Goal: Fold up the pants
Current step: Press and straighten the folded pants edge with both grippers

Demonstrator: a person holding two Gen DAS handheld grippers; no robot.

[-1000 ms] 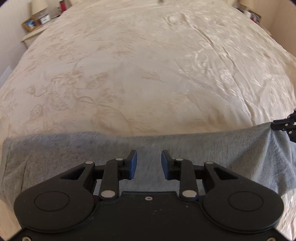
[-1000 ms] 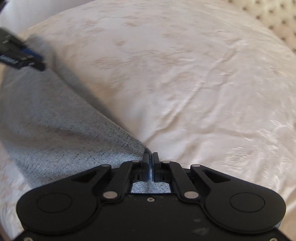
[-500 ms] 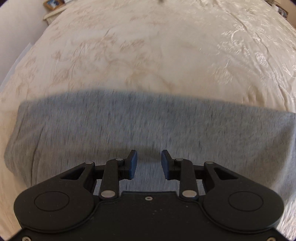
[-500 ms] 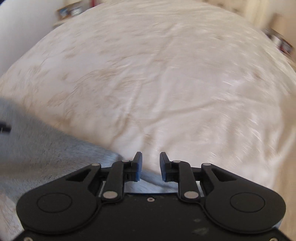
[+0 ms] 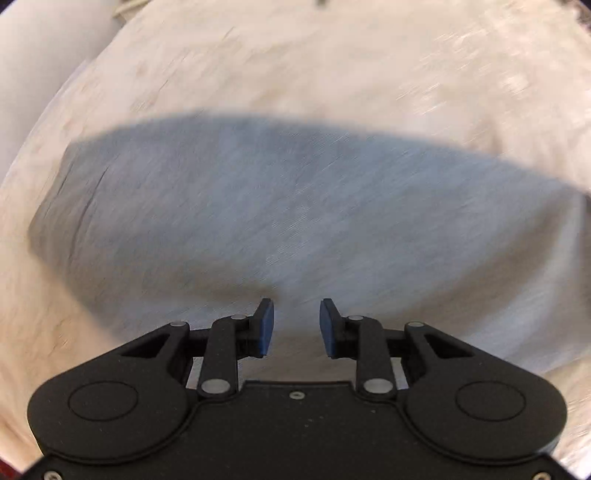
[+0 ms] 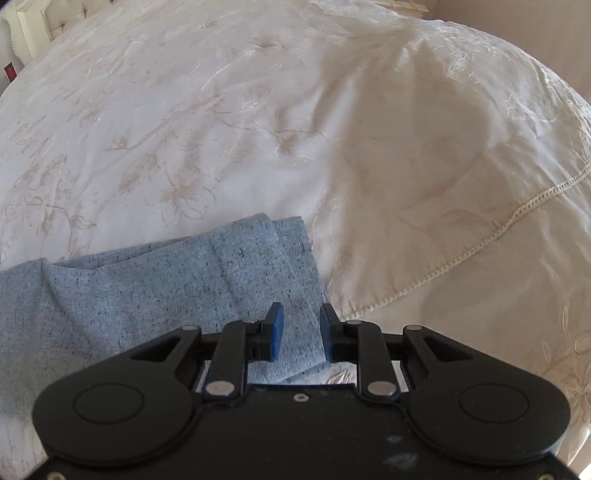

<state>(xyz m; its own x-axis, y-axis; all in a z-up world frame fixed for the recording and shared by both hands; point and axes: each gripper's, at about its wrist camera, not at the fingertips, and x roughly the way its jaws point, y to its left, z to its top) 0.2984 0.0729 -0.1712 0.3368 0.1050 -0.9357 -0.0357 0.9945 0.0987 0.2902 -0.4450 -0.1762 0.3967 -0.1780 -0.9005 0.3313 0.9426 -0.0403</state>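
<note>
The grey pants (image 5: 295, 206) lie folded in a wide band across the cream bedspread (image 5: 332, 66), blurred by motion in the left wrist view. My left gripper (image 5: 296, 308) hovers over their near edge; its jaws are closing a little, with only flat cloth below the gap and no pad pressing on it. In the right wrist view the pants (image 6: 147, 291) show a layered end with stacked edges. My right gripper (image 6: 301, 314) stands open just above that end, near its right edge, gripping nothing.
The embroidered bedspread (image 6: 221, 129) fills both views. Its stitched hem (image 6: 480, 243) curves along the right, where the bed drops off. A tufted headboard (image 6: 37, 18) shows at the top left. A pale wall (image 5: 37, 55) borders the bed in the left wrist view.
My right gripper let go of the pants corner, opened and swung round over the folded end. The left gripper moved forward over the pants, which now lie flat.
</note>
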